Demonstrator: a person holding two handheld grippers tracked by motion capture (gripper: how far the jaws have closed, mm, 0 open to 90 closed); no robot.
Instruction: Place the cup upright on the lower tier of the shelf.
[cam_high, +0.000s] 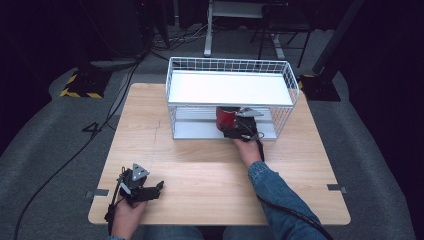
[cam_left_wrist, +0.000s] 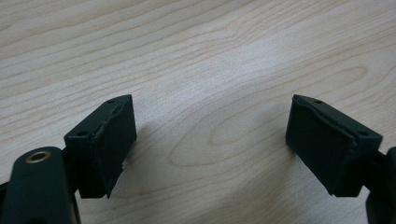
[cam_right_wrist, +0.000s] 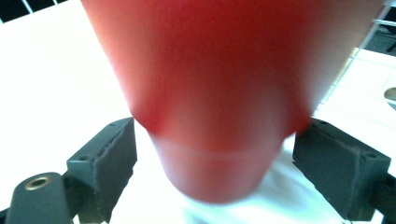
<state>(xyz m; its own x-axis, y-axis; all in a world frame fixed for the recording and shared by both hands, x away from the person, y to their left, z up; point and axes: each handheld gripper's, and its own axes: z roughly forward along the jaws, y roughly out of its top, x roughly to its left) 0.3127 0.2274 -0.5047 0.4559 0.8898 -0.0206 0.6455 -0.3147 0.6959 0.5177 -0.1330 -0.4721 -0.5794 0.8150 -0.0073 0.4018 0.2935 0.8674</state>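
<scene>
1. Count: one light wooden table (cam_high: 200, 170), one white wire rack with a flat white top shelf (cam_high: 230, 87), one red tapered plastic cup (cam_high: 226, 118), and two black two-jaw grippers.
2. The red cup sits in the rack's lower level, under the white shelf, at the front opening. The right gripper (cam_high: 239, 131) is right up against it.
3. In the right gripper view the cup (cam_right_wrist: 219, 93) is smooth, glossy and blurry, wider at the top of the picture, and cut off by the frame. The jaws sit on either side of its narrow end; I can't tell if the pads actually touch it.
4. The left gripper (cam_high: 141, 188) is near the table's front left, well apart from the rack. Its jaws (cam_left_wrist: 210, 149) are spread wide over bare wood grain, nothing between them.
5. The pads look like matte, rubbery blocks.
</scene>
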